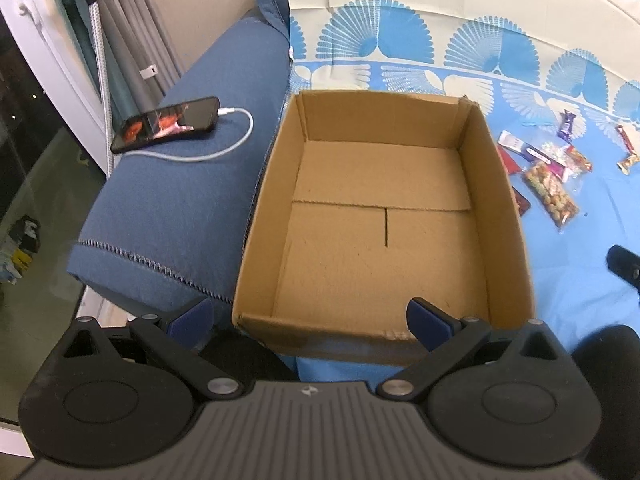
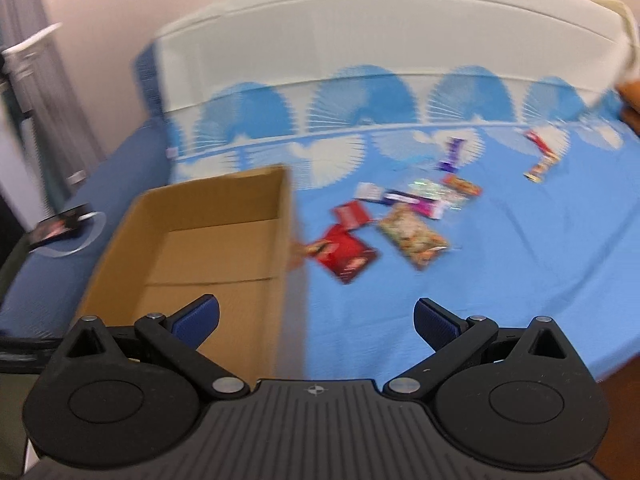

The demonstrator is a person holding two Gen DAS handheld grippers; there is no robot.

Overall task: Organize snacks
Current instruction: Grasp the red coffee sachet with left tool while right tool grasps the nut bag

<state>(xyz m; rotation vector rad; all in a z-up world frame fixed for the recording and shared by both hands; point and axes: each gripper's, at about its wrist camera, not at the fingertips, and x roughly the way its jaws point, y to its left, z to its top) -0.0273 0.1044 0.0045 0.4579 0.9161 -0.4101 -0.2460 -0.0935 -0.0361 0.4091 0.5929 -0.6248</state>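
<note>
Progress: by my reading the task has barely begun; no snack is in the box and neither gripper holds anything.

Left to do: every visible snack has yet to go into the box.

Container: an open cardboard box (image 1: pixel 380 216) sits on a blue patterned bedsheet (image 1: pixel 560 272), hard against a dark blue padded armrest (image 1: pixel 172 208). Its floor flaps are bare; nothing lies inside.

Snacks, where they are: a loose cluster lies on the sheet to the right of the box, outside it. A clear bag of mixed nuts (image 2: pixel 414 236) lies near the middle of the cluster. A red packet (image 2: pixel 346 254) lies just beside the box's right wall. A purple wrapped bar (image 2: pixel 452 155) and a red and gold bar (image 2: pixel 542 158) lie farther back, the last well apart from the others. The right wrist view is blurred, so labels cannot be read.

Left gripper (image 1: pixel 312 316): jaws spread wide, empty, hovering at the near edge of the box.

Right gripper (image 2: pixel 316 316): jaws spread wide, empty, above the sheet between box and snacks.

Other things: a phone (image 1: pixel 166 124) on a white charging cable (image 1: pixel 224 136) rests on the armrest.
</note>
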